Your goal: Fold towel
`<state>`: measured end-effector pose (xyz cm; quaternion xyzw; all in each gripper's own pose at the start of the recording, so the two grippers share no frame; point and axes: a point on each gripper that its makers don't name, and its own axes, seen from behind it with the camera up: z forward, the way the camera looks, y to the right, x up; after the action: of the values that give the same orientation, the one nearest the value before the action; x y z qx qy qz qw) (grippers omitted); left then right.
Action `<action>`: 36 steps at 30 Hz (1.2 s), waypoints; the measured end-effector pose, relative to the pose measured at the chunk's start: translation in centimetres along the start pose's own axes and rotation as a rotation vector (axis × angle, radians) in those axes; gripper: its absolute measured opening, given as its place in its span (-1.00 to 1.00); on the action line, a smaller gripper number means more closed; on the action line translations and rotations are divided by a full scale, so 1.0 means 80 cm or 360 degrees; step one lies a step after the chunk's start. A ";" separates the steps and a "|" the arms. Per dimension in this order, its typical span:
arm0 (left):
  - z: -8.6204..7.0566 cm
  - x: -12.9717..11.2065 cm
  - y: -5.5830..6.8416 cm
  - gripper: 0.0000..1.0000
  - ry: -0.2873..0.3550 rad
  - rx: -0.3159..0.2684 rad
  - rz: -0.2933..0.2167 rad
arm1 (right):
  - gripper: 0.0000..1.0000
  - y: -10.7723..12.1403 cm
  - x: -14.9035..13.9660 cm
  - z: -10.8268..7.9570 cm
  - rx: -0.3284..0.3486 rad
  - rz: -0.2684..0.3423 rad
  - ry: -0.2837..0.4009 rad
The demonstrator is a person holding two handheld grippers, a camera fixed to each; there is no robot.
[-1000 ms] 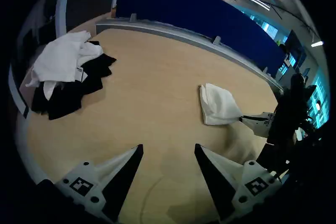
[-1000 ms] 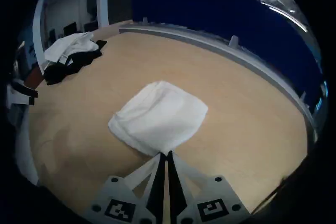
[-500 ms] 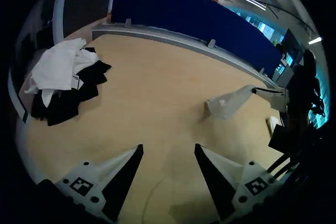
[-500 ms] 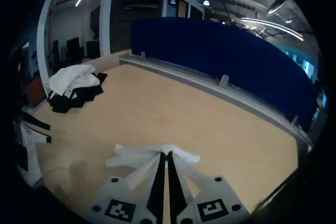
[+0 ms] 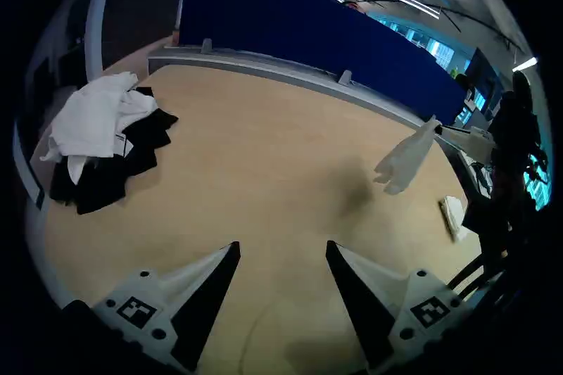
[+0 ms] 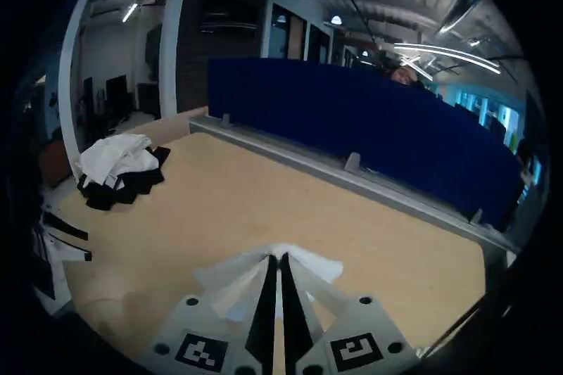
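Right gripper pinched shut on white towel. Towel hangs clear above bench, far right. Left gripper spread wide, empty, low over near edge. Step, likely: carrying towel. Next: lower it flat, keep pinch firm, left gripper ready for loose edge.

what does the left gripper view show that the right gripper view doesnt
Left gripper view: the open left gripper, the towel hanging in the air from the right gripper off to one side, its shadow on the table, and a small folded white cloth near the table's edge.
Right gripper view: that gripper's fingers close up, shut on the bunched towel, with doorways beyond.
Both: the table, the pile of white and black clothes and the blue divider.
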<state>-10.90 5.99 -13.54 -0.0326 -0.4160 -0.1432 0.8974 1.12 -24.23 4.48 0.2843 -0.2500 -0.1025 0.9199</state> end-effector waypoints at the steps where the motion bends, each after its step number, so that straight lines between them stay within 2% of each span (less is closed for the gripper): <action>1: 0.000 0.000 0.002 0.81 0.0000 -0.0002 0.0002 | -0.92 0.004 0.002 -0.002 -0.0007 0.0006 0.0003; 14: -0.001 -0.008 0.025 0.81 -0.0014 -0.0026 0.0038 | -0.92 0.072 0.006 -0.038 -0.0077 0.0063 0.0026; 26: 0.003 -0.010 0.047 0.81 -0.0024 -0.0035 0.0083 | -0.92 0.159 -0.012 -0.078 -0.0192 0.0129 0.0036; 36: 0.006 -0.014 0.061 0.81 -0.0039 -0.0036 0.0108 | -0.92 0.233 -0.036 -0.110 -0.0272 0.0139 -0.0008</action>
<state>-10.56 10.99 -13.81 -0.0588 -0.4239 -0.1169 0.8962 4.06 -3.91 7.76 0.1933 -0.2549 -0.0842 0.9437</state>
